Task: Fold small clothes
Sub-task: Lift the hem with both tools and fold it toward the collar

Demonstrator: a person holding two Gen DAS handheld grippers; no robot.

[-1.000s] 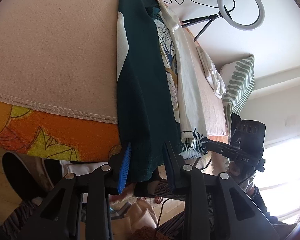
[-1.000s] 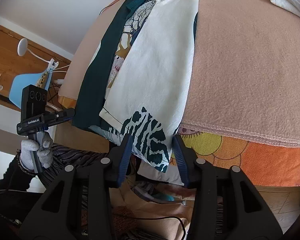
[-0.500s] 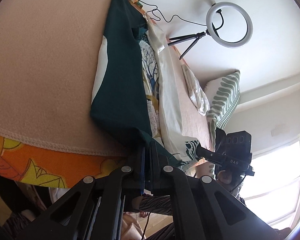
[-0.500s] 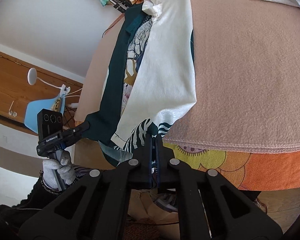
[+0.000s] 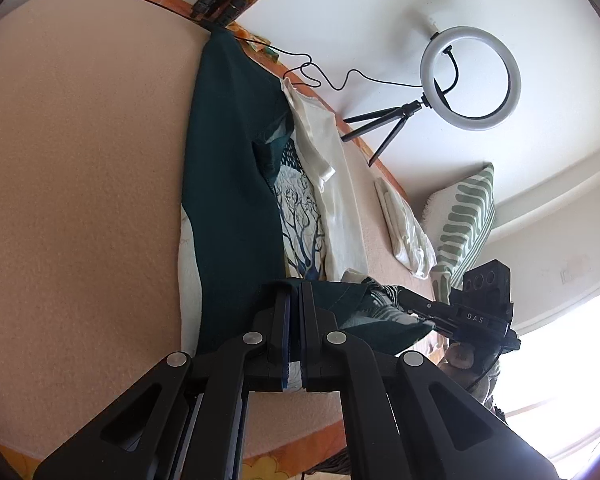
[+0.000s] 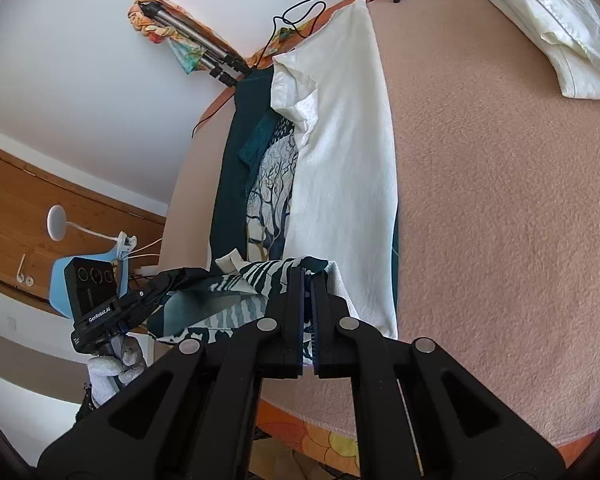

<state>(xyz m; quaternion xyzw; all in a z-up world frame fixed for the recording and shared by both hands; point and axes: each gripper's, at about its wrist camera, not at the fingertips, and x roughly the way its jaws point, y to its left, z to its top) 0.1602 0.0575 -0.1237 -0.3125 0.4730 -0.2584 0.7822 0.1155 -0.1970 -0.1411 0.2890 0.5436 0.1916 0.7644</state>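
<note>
- The hem of the garment vanishes between the pressed-together fingers of the left gripper; how much cloth sits inside cannot be told.
- The right gripper likewise covers the corner it pinches.
- The folded white cloth, near the bed's far corner, is cut by the frame's edge.
- The person appears only as a gloved hand.
</note>
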